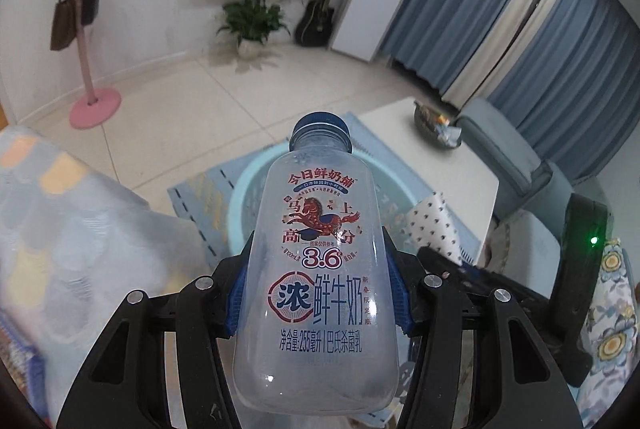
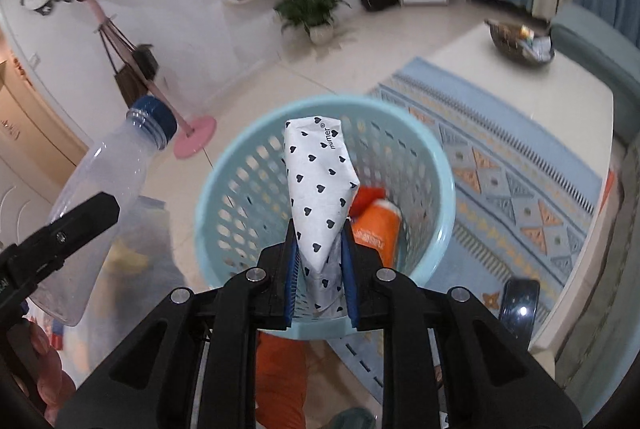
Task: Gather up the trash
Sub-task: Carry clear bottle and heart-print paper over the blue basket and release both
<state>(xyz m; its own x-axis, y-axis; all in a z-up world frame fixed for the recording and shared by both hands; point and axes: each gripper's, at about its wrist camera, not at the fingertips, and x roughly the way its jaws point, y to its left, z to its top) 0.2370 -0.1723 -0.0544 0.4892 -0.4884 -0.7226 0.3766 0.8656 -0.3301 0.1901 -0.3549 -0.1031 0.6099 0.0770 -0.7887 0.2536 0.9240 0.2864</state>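
My left gripper (image 1: 318,289) is shut on an empty clear plastic milk bottle (image 1: 316,269) with a blue cap, held above the light blue basket (image 1: 240,205). The bottle also shows in the right wrist view (image 2: 96,197), left of the basket. My right gripper (image 2: 320,269) is shut on a white packet with black hearts (image 2: 320,189) and holds it over the open light blue perforated basket (image 2: 240,189). An orange item (image 2: 376,225) lies inside the basket. The heart packet shows in the left wrist view (image 1: 432,225), to the right of the bottle.
The basket stands on a blue patterned rug (image 2: 520,189) beside a white coffee table (image 2: 560,101) bearing a dark bowl (image 2: 520,41). A pink coat stand (image 1: 94,105), a potted plant (image 1: 252,25), a guitar (image 1: 316,23) and a teal sofa (image 1: 504,149) stand further off.
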